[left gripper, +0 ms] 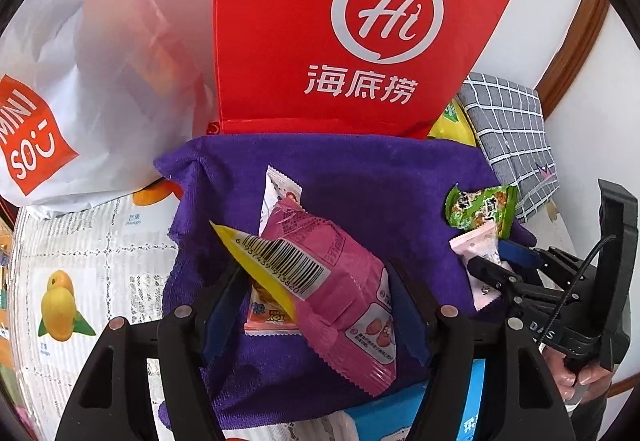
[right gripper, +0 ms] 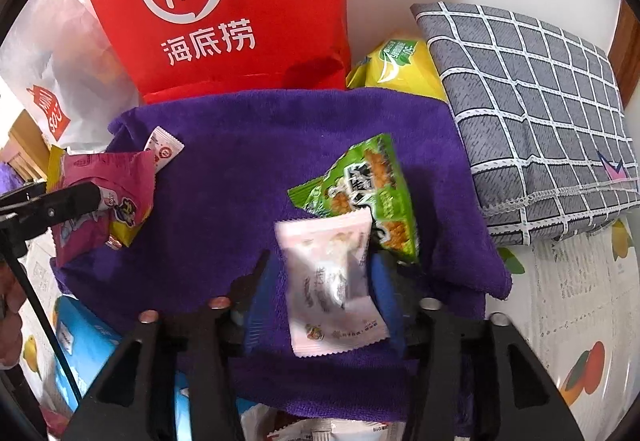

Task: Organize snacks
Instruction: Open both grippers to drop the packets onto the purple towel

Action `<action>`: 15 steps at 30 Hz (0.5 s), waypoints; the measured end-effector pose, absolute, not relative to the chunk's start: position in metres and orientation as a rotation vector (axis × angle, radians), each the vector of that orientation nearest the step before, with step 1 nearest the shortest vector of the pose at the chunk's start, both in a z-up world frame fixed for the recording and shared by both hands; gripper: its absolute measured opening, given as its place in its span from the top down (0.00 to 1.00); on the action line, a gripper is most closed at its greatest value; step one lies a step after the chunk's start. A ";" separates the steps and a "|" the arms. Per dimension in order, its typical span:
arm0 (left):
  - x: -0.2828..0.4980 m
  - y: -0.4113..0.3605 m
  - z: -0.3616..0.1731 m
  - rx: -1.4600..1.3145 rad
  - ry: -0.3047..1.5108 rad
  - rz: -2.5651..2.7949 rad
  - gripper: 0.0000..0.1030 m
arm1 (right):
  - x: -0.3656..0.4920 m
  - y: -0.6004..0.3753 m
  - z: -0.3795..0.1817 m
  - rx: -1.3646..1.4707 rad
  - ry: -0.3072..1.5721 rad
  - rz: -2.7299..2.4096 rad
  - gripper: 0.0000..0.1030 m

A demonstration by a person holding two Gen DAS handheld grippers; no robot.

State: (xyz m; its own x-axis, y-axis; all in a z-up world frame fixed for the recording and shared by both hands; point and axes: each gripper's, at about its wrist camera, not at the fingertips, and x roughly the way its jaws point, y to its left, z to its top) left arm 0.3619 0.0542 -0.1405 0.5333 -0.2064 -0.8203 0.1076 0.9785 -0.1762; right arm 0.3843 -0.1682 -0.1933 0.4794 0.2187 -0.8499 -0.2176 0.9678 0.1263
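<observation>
A purple towel [left gripper: 360,177] [right gripper: 240,145] is spread on the table. My left gripper [left gripper: 316,305] is closed on a pink snack packet [left gripper: 340,273] [right gripper: 112,177], with a yellow barcoded packet [left gripper: 256,261] wedged against its left pad; they hang just over a white packet [left gripper: 280,189] and an orange one. My right gripper [right gripper: 322,297] [left gripper: 500,261] stands open low over the towel. A pale pink packet [right gripper: 332,281] sits loose and blurred between its blue pads, with a gap at the left pad. A green snack packet [right gripper: 368,193] [left gripper: 480,209] lies just beyond it.
A red bag [left gripper: 340,21] [right gripper: 224,1] and a white shopping bag [left gripper: 80,81] stand behind the towel. A grey checked pouch [right gripper: 540,113] and a yellow pack [right gripper: 400,65] lie at the right. A blue box [right gripper: 80,341] sits at the near edge on the fruit-print tablecloth [left gripper: 88,261].
</observation>
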 end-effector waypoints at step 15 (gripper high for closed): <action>0.315 0.054 -0.103 -0.091 0.946 -0.148 0.23 | 0.337 -0.172 -0.147 -0.039 0.974 0.256 0.24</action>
State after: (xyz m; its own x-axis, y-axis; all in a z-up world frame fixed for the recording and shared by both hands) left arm 0.3153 0.0539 -0.1033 0.5758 -0.1662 -0.8005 0.0862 0.9860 -0.1427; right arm 0.3374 -0.1721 -0.1468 0.5345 0.1972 -0.8218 -0.2322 0.9692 0.0815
